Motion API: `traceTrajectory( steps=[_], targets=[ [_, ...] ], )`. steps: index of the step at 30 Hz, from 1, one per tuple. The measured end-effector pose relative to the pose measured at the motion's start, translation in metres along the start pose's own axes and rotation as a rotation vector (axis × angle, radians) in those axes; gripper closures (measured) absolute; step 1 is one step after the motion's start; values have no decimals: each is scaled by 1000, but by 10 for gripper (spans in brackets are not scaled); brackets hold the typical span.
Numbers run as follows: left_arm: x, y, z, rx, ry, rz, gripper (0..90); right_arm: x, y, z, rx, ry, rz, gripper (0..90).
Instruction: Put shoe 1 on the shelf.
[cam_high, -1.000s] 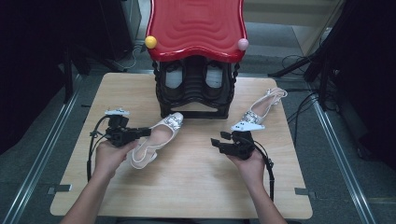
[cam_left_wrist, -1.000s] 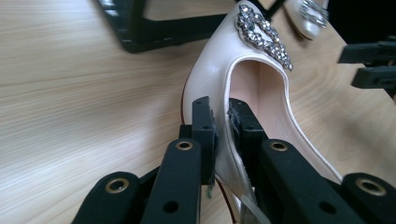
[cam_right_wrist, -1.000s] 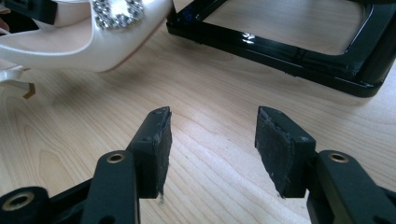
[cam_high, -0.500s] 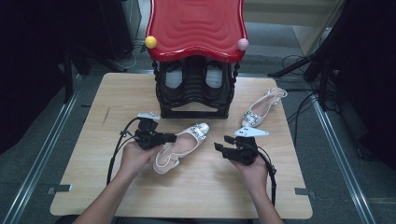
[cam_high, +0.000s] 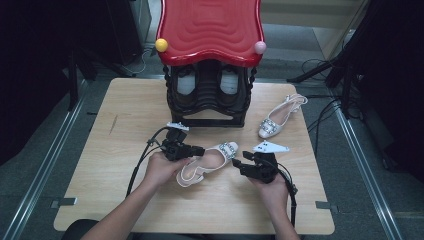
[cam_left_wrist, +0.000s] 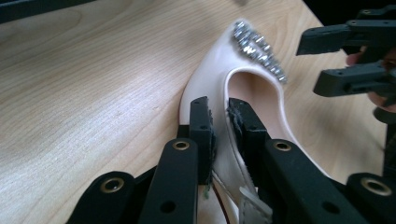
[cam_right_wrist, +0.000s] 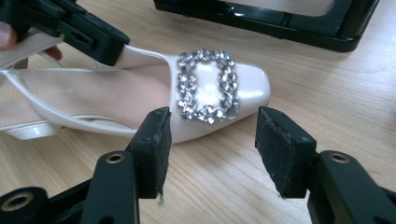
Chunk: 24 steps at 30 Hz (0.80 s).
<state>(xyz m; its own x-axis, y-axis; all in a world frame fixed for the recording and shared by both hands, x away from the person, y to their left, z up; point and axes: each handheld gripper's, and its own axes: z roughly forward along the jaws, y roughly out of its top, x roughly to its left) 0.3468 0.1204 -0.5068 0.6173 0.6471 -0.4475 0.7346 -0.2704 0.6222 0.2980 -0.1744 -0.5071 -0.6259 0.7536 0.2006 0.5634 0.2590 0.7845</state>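
Overhead forward-down view; two close jaw-level views, all sharing the shoe (cam_high: 207, 162).

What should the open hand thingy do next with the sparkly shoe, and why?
Probably ease the right gripper forward and close on the shoe's toe. Its fingers are open just short of the toe, while the left gripper pinches the shoe's side.

One shoe (cam_high: 207, 161) lies before the rack (cam_high: 209, 95), another shoe (cam_high: 280, 117) to its right
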Motion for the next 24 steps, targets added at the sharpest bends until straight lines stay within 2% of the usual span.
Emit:
traceTrajectory(
  steps=[4,6,10,12,15,19,22,24],
  targets=[
    [6,-1,2,3,-4,-20,793,3,-2,4,10,0,-7,468],
    [6,-1,3,8,7,-10,778,5,-2,6,18,3,-12,468],
    [9,1,-3,2,-29,-15,698,8,-2,10,30,10,-19,469],
    [8,2,-10,-12,-24,-6,675,10,-2,12,36,16,-28,470],
    [7,5,-23,-2,-10,17,650,12,-2,14,39,21,-32,472],
    [10,3,-43,-50,6,23,624,15,-1,17,50,31,-40,486],
    [13,0,-54,-51,20,34,657,18,-1,20,57,39,-50,511],
    [16,-2,-58,-41,29,41,715,20,0,22,60,43,-57,537]
  ],
)
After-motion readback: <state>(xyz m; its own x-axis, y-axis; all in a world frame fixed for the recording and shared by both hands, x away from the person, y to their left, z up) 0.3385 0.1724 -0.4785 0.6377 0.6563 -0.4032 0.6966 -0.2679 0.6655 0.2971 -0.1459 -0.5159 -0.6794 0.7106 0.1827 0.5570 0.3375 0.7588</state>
